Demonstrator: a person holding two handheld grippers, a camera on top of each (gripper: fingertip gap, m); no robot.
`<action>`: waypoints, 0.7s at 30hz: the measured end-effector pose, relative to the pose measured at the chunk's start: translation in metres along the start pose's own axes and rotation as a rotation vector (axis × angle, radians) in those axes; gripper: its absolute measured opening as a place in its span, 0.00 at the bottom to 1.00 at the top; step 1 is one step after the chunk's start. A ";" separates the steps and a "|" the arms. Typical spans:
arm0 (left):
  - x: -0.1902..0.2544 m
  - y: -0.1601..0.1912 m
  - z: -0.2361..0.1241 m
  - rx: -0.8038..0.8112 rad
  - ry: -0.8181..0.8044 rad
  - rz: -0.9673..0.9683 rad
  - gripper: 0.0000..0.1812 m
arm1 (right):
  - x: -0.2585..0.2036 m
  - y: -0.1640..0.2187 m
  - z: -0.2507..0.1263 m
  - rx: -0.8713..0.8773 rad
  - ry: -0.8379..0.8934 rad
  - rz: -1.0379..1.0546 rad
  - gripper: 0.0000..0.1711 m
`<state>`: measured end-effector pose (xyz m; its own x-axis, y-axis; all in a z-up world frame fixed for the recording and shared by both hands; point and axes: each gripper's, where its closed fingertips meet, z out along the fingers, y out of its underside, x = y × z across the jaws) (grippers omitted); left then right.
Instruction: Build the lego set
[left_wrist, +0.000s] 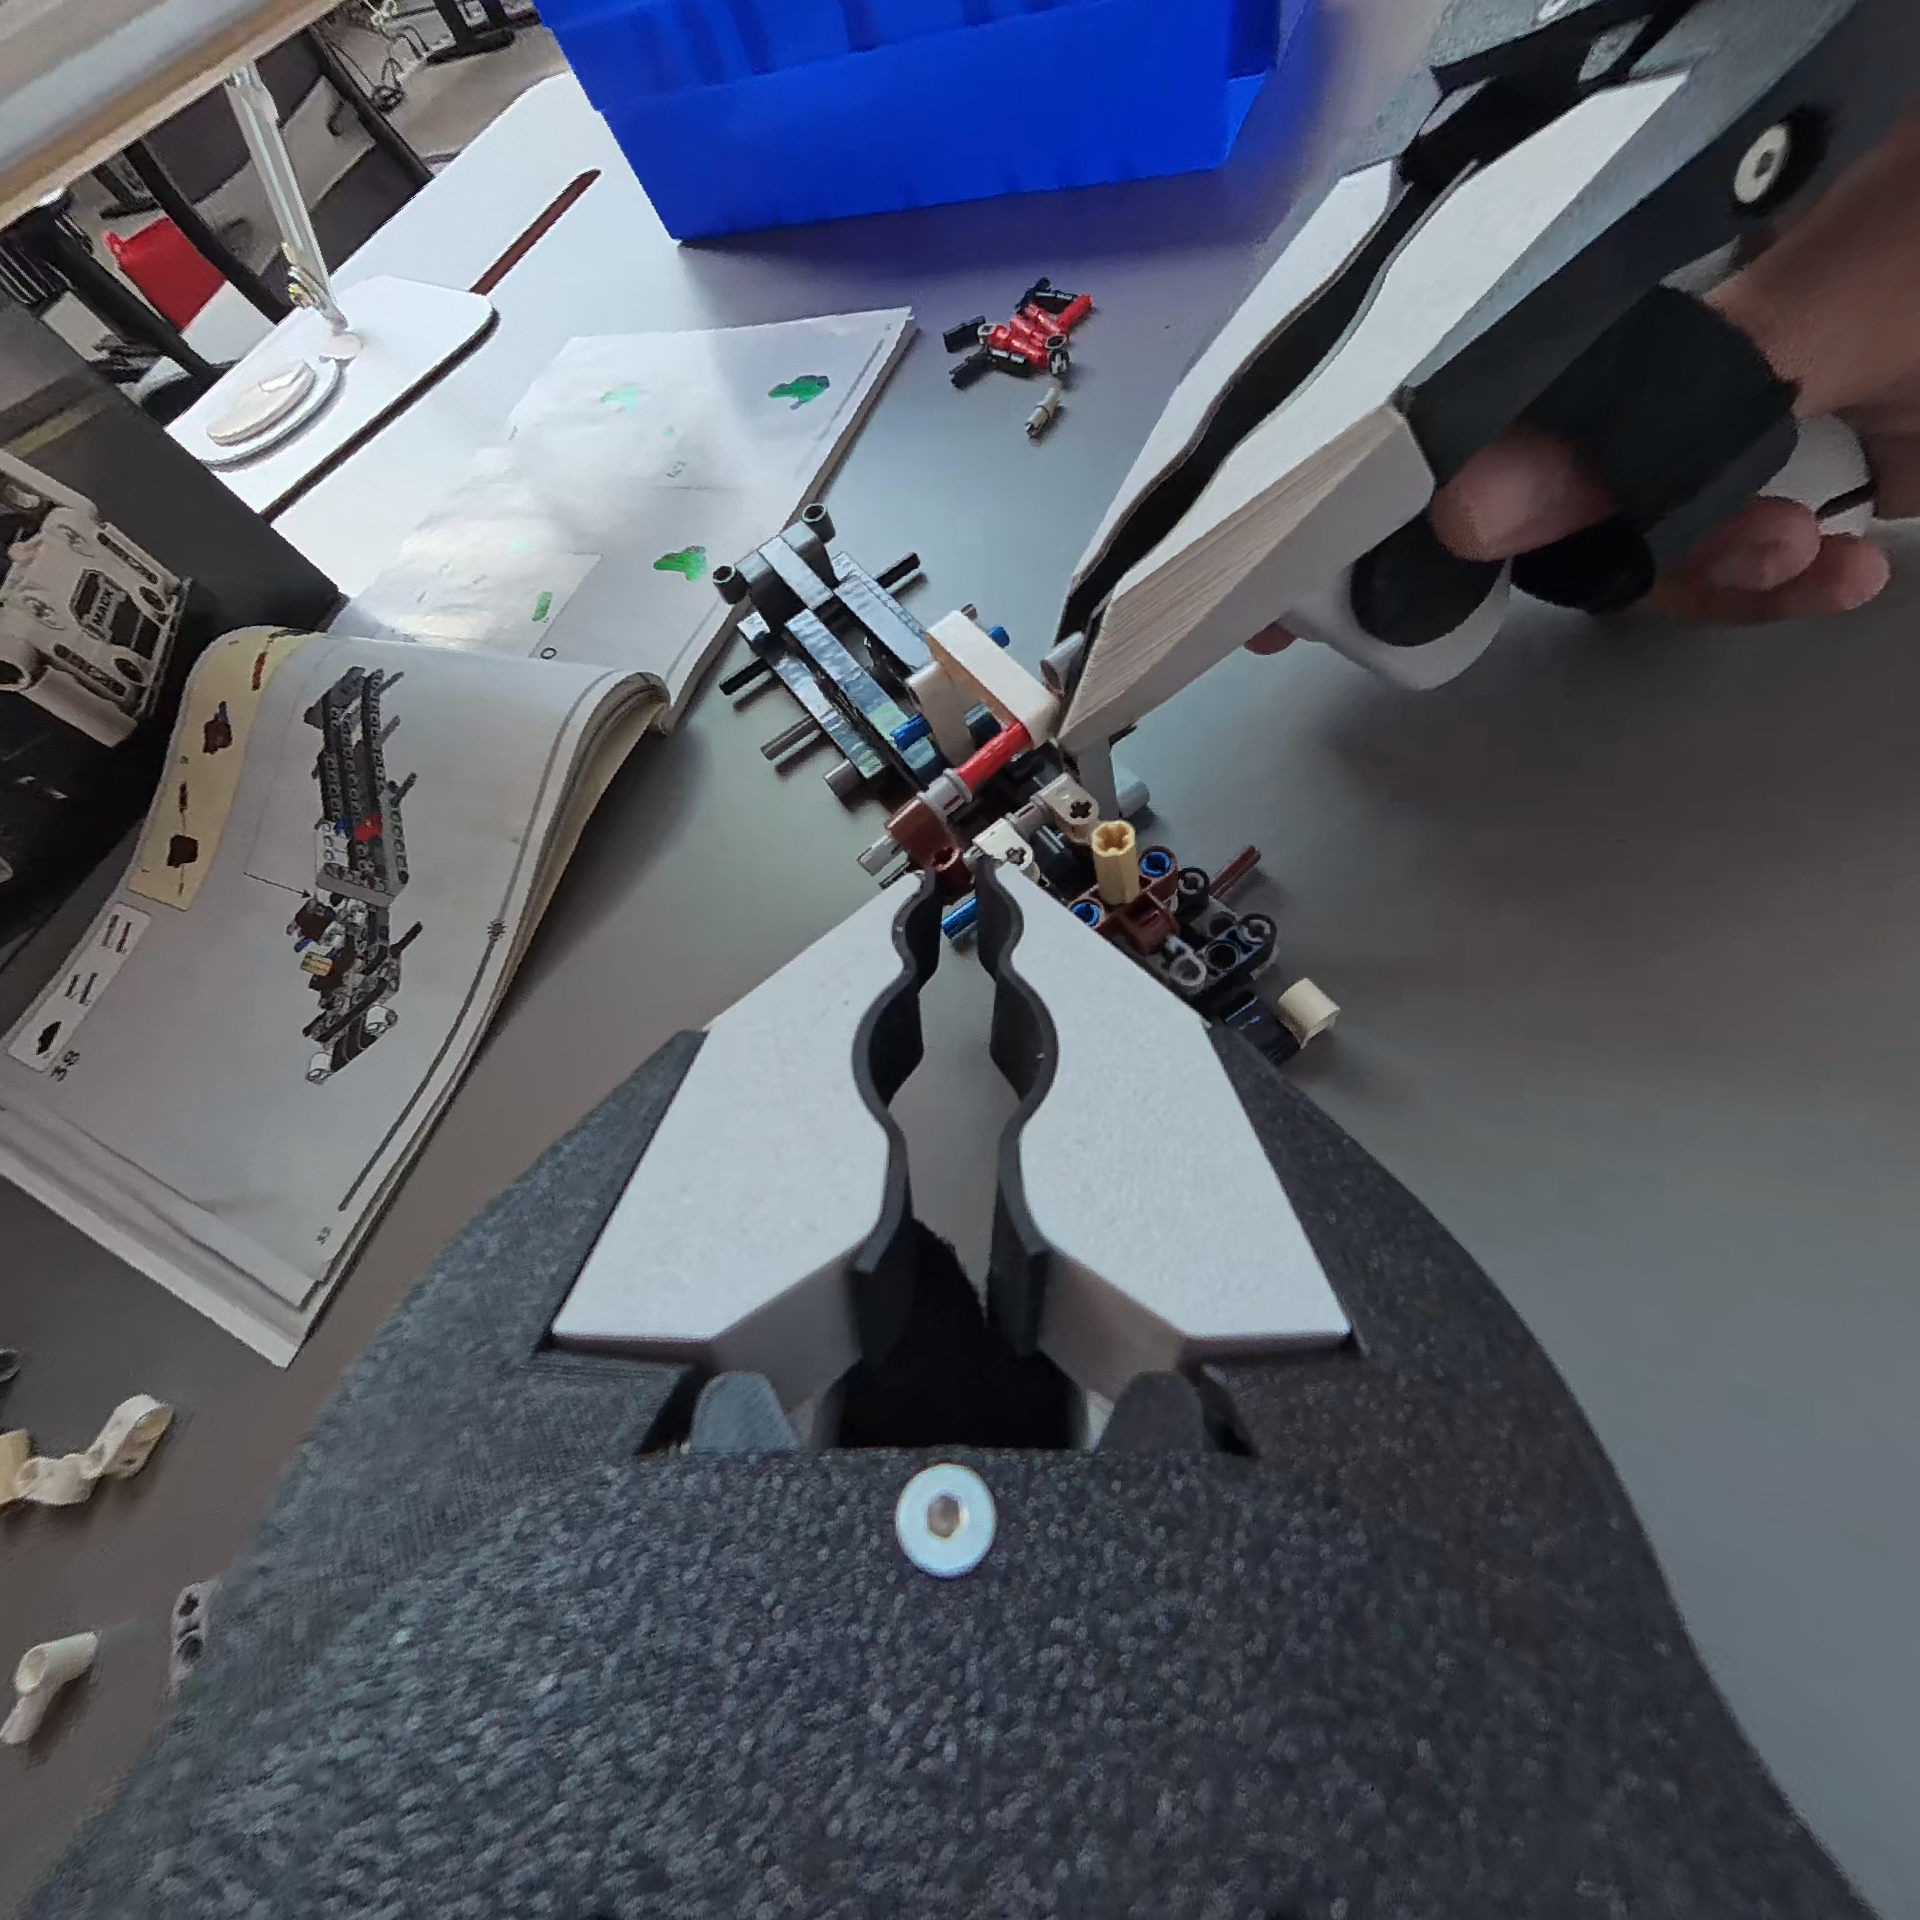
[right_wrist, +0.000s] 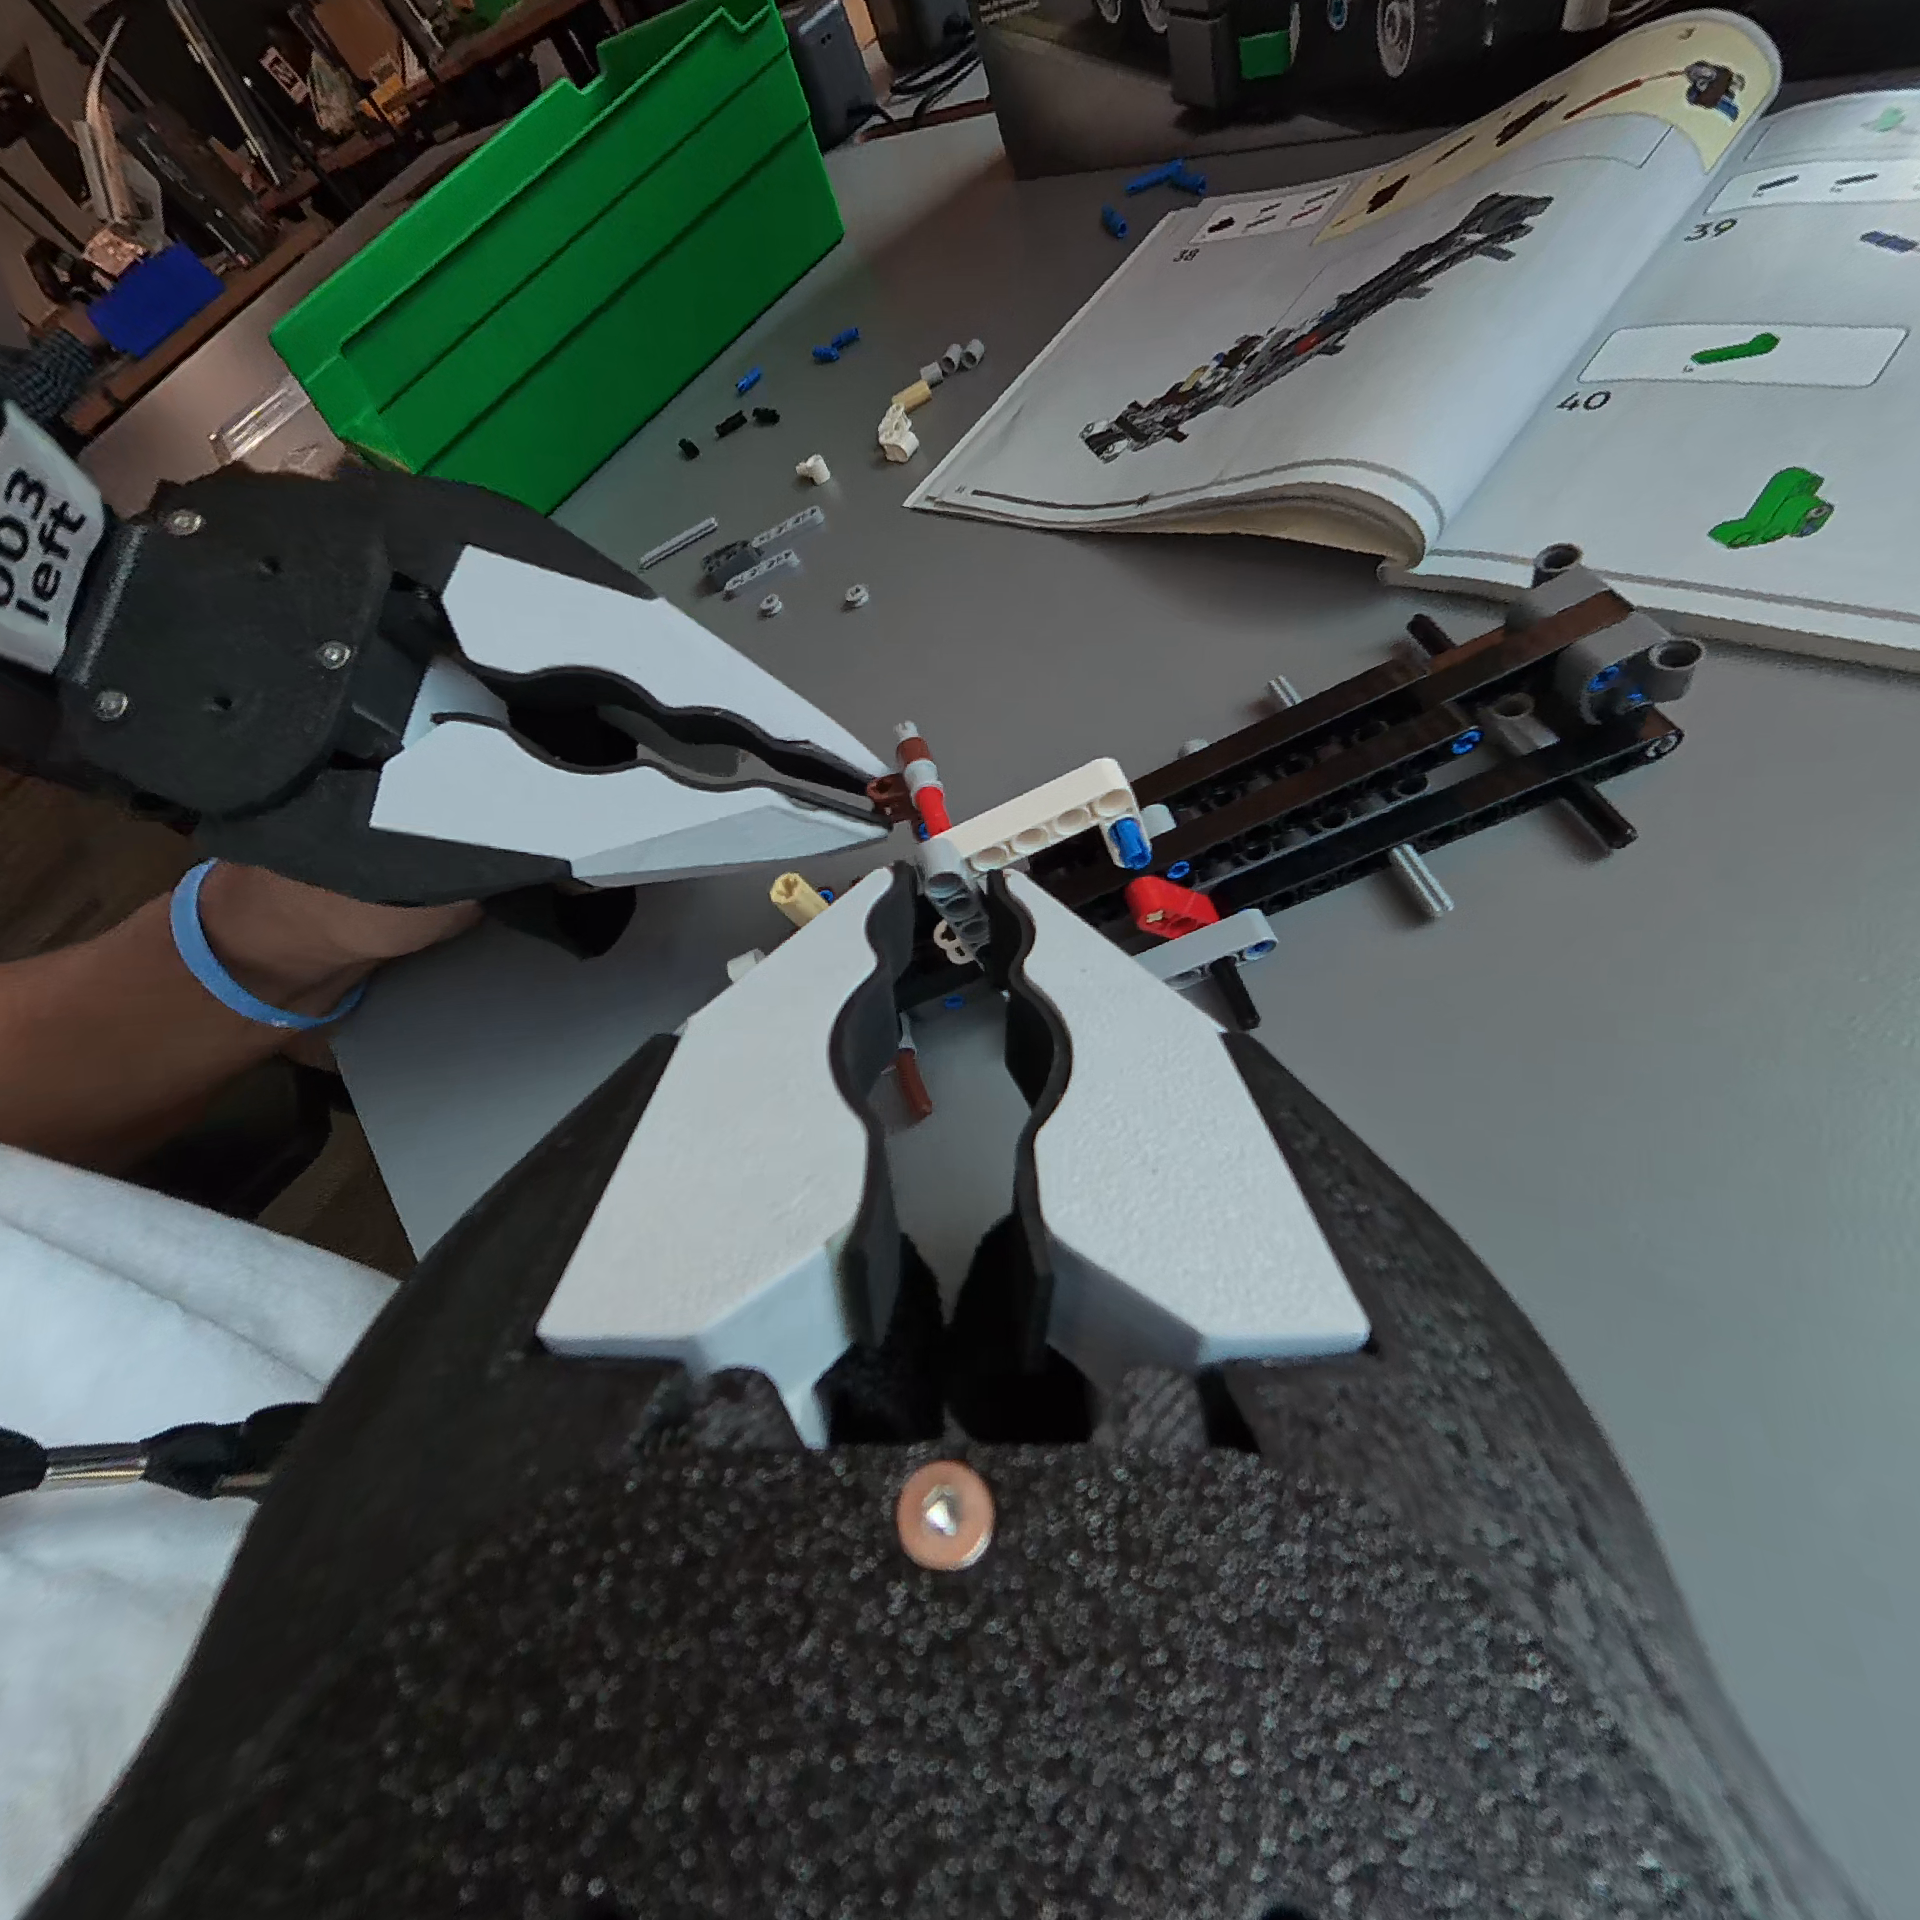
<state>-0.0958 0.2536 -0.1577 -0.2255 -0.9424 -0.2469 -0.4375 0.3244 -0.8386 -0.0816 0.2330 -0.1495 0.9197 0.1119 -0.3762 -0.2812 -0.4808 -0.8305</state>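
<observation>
The lego chassis (left_wrist: 831, 644) of long black beams lies on the grey table (left_wrist: 1455, 935); it also shows in the right wrist view (right_wrist: 1403, 748). A white beam (right_wrist: 1049, 821) and a red axle (right_wrist: 930, 800) sit at its near end. My left gripper (left_wrist: 951, 883) is shut on a small brown connector (left_wrist: 935, 836) at the end of the red axle (left_wrist: 987, 758). It shows from the side in the right wrist view (right_wrist: 878, 800). My right gripper (right_wrist: 951, 894) is shut on a grey beam end (right_wrist: 951, 883) of the chassis. In the left wrist view it (left_wrist: 1072, 675) comes in from the upper right.
An open instruction booklet (left_wrist: 312, 883) lies to the left of the chassis (right_wrist: 1455, 343). A blue bin (left_wrist: 935, 104) stands at the far side, a green bin (right_wrist: 561, 270) farther off. Loose small parts (left_wrist: 1023, 332) (right_wrist: 758, 561) are scattered on the table. White connectors (left_wrist: 83, 1455) lie near the left edge. My two grippers' fingertips are within a few centimetres of each other.
</observation>
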 end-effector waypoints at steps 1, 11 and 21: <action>-0.001 0.000 0.000 0.005 0.017 -0.012 0.03 | -0.002 0.000 -0.001 -0.008 -0.015 -0.021 0.09; 0.001 -0.001 0.003 0.002 0.034 0.007 0.03 | 0.008 -0.009 -0.034 -0.098 -0.145 -0.799 0.20; 0.004 -0.003 0.005 0.011 0.081 0.000 0.02 | 0.016 -0.001 -0.006 -0.468 -0.599 -1.056 0.32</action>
<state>-0.0916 0.2482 -0.1586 -0.2951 -0.9327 -0.2071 -0.4282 0.3229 -0.8440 -0.0648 0.2299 -0.1521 0.3377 0.9304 0.1428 0.7323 -0.1644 -0.6608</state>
